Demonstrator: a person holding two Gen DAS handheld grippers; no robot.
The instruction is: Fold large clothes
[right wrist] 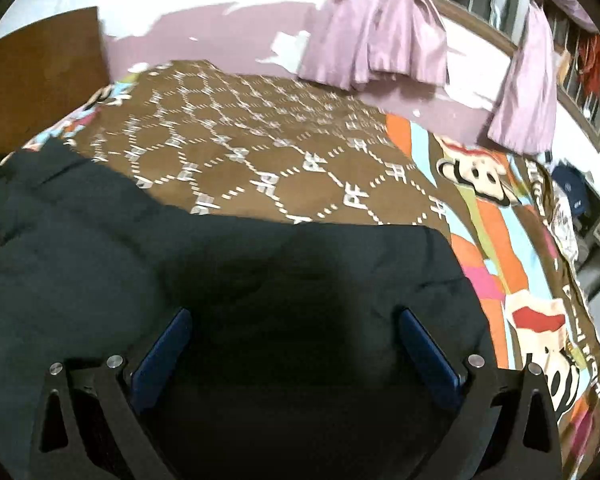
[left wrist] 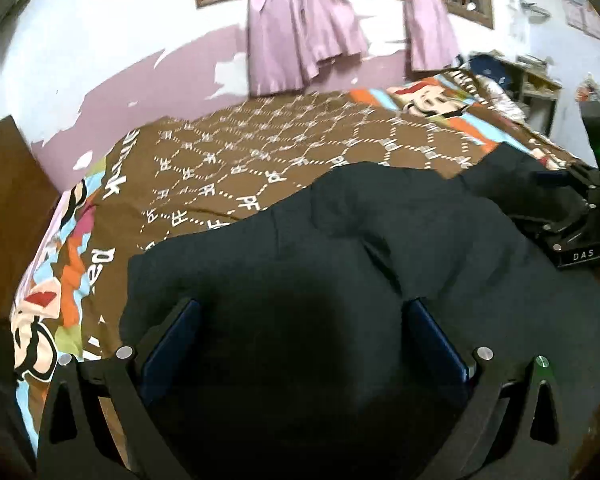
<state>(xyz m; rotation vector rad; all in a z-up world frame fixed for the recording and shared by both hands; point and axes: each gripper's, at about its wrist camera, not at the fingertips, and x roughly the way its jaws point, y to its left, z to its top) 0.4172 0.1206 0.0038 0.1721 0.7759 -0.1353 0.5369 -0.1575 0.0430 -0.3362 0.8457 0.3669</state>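
Observation:
A large dark garment [left wrist: 380,248] lies spread on the bed, over a brown patterned bedspread [left wrist: 260,152]. My left gripper [left wrist: 302,312] is open, its blue-padded fingers wide apart just above the garment near its left edge. The right gripper body shows at the right edge of the left wrist view [left wrist: 580,216]. In the right wrist view the same garment [right wrist: 180,248] fills the lower half, and my right gripper [right wrist: 294,320] is open above its right part, nothing between the pads. The garment's right edge ends near the colourful border [right wrist: 496,240].
The bedspread [right wrist: 260,148] reaches back to a purple and white wall with pink curtains [left wrist: 300,28] under a window. A brown wooden headboard [left wrist: 8,184] stands at the left. Shelves with clutter [left wrist: 536,80] stand at the far right beyond the bed.

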